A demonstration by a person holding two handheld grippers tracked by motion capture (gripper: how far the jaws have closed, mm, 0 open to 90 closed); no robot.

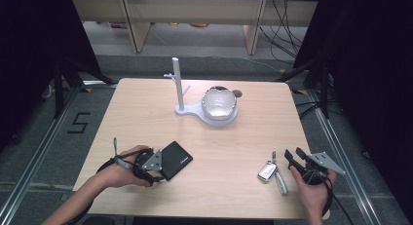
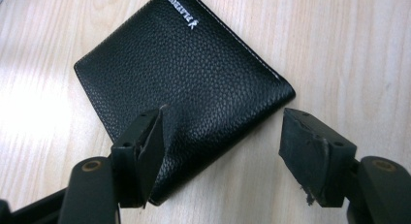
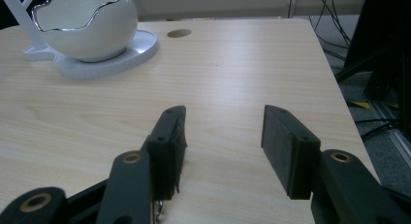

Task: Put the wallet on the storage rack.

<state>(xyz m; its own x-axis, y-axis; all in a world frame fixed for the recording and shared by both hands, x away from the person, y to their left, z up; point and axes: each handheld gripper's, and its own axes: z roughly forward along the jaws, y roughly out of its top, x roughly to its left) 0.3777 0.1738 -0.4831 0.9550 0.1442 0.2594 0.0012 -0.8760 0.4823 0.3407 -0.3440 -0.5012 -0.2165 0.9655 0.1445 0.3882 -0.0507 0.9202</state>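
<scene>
Wallet (image 2: 184, 88): black leather, closed, flat on the table (image 1: 146, 113) near the front-left edge, directly ahead of the left gripper (image 2: 223, 151). In the high view the wallet (image 1: 176, 159) sits just beside that gripper (image 1: 155, 167), on its right.

Left gripper is spread wide, holding nothing. Left gripper view: one jaw overlaps the wallet's near corner region, the other stands off over bare wood past the folded edge. Can't tell if the first jaw touches the leather or hovers just above it.

Key relation: wallet lies skewed to the jaw line, one corner pointing back toward the gripper. Its long axis runs diagonally up-left in that view, so the jaws straddle a corner, not a straight edge. My read: a clean pinch needs the gripper to rotate, or to slide forward so both pads bracket the near edge. Flat on wood, so the lower jaw has little to get under; likely it slips.

Right gripper (image 3: 223, 136) also released, empty, over bare table near the front-right. Keys (image 1: 270, 172) lie just to its left in the high view. Well apart from the wallet, so left hand (image 1: 117, 174) is clearly nearer.

Farther back, mid-table: white stand (image 1: 179, 88) with a bowl (image 1: 219, 103) on its base. Well clear of both grippers.
</scene>
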